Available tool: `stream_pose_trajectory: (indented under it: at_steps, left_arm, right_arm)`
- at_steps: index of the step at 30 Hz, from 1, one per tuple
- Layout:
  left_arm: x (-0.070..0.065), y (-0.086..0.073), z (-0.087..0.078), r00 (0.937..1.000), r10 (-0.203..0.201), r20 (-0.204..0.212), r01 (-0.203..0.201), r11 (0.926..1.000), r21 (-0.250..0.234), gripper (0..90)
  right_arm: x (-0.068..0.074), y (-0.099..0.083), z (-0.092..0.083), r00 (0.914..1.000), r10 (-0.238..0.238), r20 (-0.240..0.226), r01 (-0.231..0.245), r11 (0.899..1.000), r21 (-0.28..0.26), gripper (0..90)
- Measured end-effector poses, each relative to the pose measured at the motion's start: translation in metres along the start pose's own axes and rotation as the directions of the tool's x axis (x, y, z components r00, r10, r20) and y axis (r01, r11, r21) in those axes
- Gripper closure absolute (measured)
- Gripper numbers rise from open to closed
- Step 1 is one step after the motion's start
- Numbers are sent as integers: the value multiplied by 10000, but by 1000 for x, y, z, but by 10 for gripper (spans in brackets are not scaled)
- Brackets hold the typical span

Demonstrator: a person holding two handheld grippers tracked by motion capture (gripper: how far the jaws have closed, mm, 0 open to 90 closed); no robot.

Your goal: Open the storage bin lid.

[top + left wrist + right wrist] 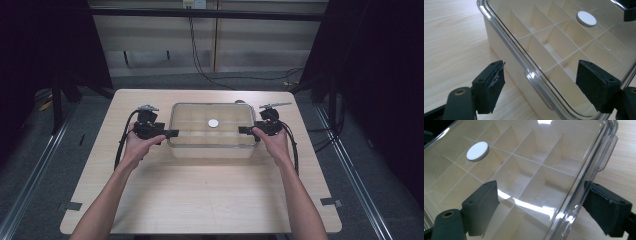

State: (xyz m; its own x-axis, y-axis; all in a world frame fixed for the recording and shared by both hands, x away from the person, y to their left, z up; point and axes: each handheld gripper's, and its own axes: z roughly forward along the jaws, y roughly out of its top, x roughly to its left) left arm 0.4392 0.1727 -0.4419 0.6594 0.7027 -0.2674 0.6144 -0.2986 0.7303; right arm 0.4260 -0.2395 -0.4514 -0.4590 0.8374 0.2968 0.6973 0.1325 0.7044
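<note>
A cream box (212,149) with inner dividers and a clear lid (192,125) stands mid-table, with a white disc (213,123) on the lid's middle. My left gripper (172,133) is at the box's left end and my right gripper (242,130) at its right end. In the left gripper view the open left gripper (540,85) straddles the lid's rim (509,37) and its tab (537,86), the pads apart from it; the disc (586,18) lies beyond. In the right gripper view the open right gripper (541,212) straddles the opposite rim (584,172), one jaw over the lid, one outside, near the disc (477,151).
The light wooden table (200,200) has bare room in front of the box and on both sides. Dark curtains and floor rails flank the table. A clear latch tab (609,152) hangs on the lid's side.
</note>
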Motion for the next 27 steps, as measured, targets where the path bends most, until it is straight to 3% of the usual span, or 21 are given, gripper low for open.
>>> stream_pose_trajectory:
  at_steps: [19,22,27]
  left_arm:
    - [-6,8,21,9998,46,204,-56,9987,497,151]
    - [-2,7,21,9986,-96,514,70,9986,516,165]
    - [-5,7,20,9994,-85,334,70,9989,463,174]
  right_arm:
    - [0,3,8,9997,197,110,-197,9998,-32,106]
    - [2,3,8,9996,93,254,-91,9999,-64,106]
    - [4,0,8,9990,41,442,-23,9992,-410,111]
